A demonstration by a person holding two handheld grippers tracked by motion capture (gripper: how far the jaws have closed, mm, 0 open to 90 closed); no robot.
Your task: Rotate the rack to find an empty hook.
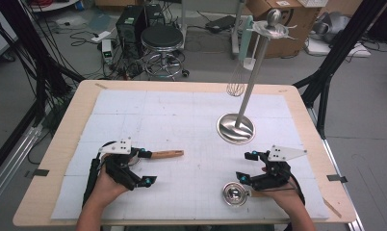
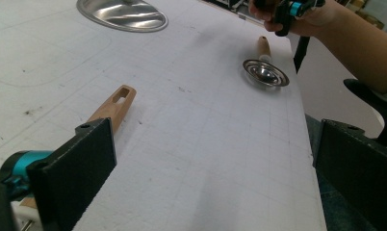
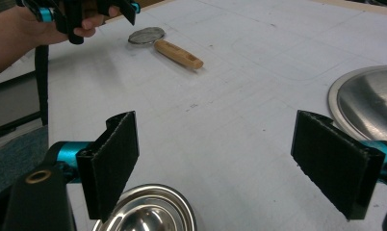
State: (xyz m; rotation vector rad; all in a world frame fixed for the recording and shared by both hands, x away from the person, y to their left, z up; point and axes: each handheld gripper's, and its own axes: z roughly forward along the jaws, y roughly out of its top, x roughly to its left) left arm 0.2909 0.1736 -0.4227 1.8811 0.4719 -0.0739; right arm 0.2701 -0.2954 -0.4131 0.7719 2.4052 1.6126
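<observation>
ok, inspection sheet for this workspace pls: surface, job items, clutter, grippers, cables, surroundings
Surface: white mat on wooden table, a few dark specks.
Job's things: wooden-handled utensil by the left hand-held gripper; steel ladle under the right hand-held gripper; utensil stand with a whisk hanging.
Clutter: nothing seen.
Grippers: both open, holding nothing.
Cables: one trails from each gripper.
Surroundings: stool, boxes, floor cables.

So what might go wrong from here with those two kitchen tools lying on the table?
The steel ladle lies close to the table's near edge, right under the open right gripper; a clumsy nudge might push it off. The tall stand with a whisk hanging from it rises just beyond, so a raised tool could knock it. The left gripper is open beside the wooden handle, which may slide away.
</observation>
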